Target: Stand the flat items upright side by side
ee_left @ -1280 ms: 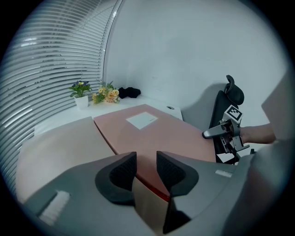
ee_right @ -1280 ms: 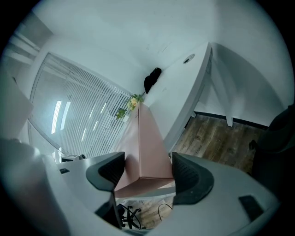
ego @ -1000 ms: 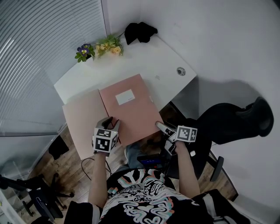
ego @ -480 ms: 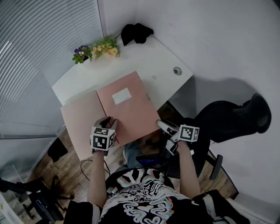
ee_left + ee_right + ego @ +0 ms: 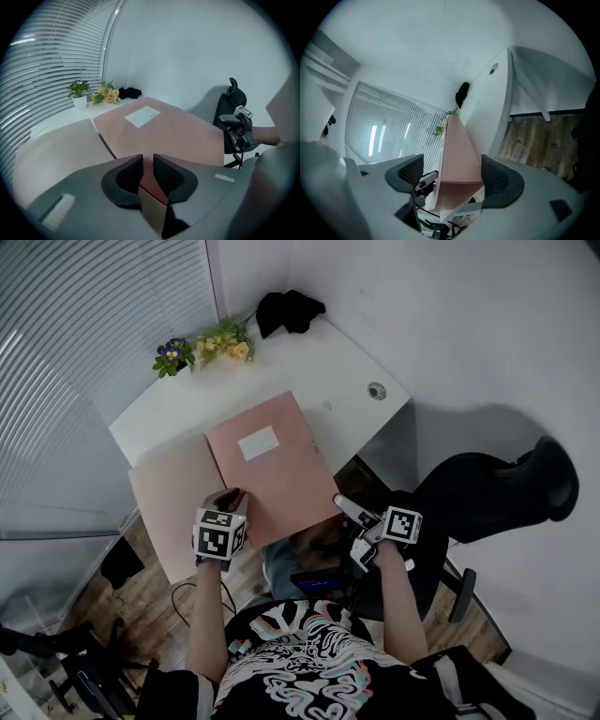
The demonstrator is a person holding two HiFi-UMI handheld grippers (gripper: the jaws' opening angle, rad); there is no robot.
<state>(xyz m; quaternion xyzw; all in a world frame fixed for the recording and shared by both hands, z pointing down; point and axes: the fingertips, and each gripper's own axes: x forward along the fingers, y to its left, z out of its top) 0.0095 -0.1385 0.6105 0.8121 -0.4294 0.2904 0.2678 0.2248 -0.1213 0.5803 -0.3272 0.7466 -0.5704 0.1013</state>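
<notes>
Left gripper [image 5: 146, 171]: jaws just closed, clamped on darker folder [image 5: 272, 474], flat at table's [image 5: 187, 399] near edge. Right gripper [image 5: 453, 176]: jaws just widened, astride its corner, not pressing. Grip squarely before tipping upright beside paler folder [image 5: 169, 502].

- Head view: on the person's head, facing steeply down over the white desk [image 5: 347, 381]. Farthest off; takes in the whole pink folder [image 5: 281, 474].
- Left gripper view: rides the left gripper [image 5: 232, 495], low at the folder's near corner, facing across its cover toward the flowers [image 5: 105, 93]. Very near.
- Right gripper view: rides the right gripper [image 5: 345, 519], tipped sideways off the desk's edge, sighting along the folder.
- Shared: all three views hold the folder, flowers and black bundle [image 5: 462, 95].
</notes>
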